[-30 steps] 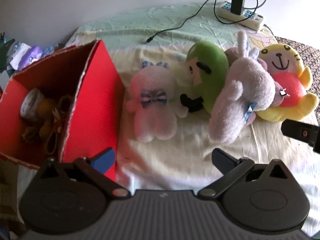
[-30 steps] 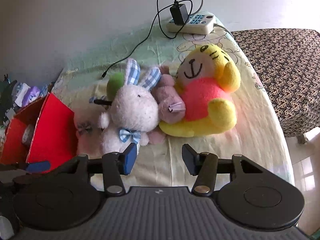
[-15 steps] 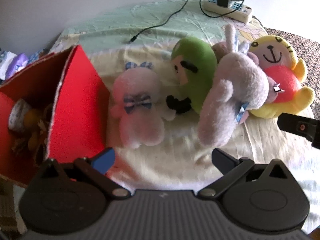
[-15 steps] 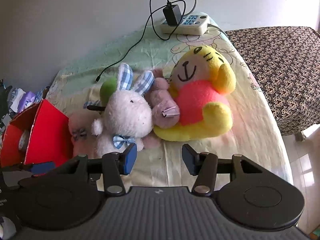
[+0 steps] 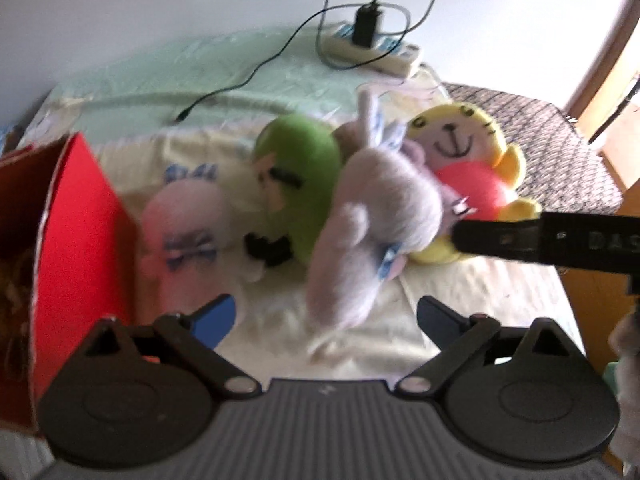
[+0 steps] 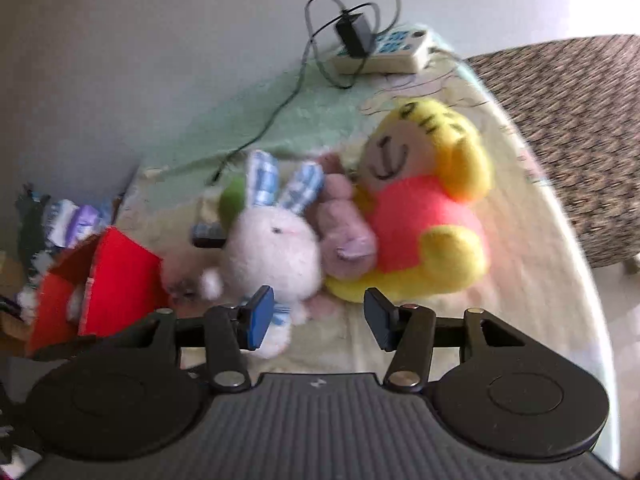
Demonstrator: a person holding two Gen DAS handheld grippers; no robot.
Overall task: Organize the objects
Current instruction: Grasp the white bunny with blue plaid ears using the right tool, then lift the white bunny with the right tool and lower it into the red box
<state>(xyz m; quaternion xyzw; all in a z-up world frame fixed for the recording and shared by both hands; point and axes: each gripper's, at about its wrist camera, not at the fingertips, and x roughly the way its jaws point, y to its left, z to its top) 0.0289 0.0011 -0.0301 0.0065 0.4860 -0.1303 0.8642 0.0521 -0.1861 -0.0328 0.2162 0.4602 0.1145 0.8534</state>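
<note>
Several plush toys lie in a row on the cloth-covered table: a small pink bunny (image 5: 180, 220), a green toy (image 5: 300, 176), a white rabbit (image 5: 372, 220) with blue checked ears (image 6: 276, 248), a small mauve toy (image 6: 344, 236) and a yellow-and-red tiger (image 6: 424, 216). A red box (image 5: 80, 240) holding small items stands at the left. My left gripper (image 5: 326, 318) is open and empty, just before the white rabbit. My right gripper (image 6: 318, 318) is open and empty, close in front of the rabbit and tiger; its finger (image 5: 520, 236) reaches in from the right in the left wrist view.
A white power strip (image 6: 384, 52) with a black charger and trailing cable (image 5: 240, 84) lies at the back by the wall. A patterned stool (image 6: 580, 128) stands right of the table. Clutter (image 6: 72, 220) sits beyond the box at the left.
Both grippers have moved forward toward the toys, and both views are motion-blurred. The right gripper reaches farther into the left wrist view. The toys have not moved.
</note>
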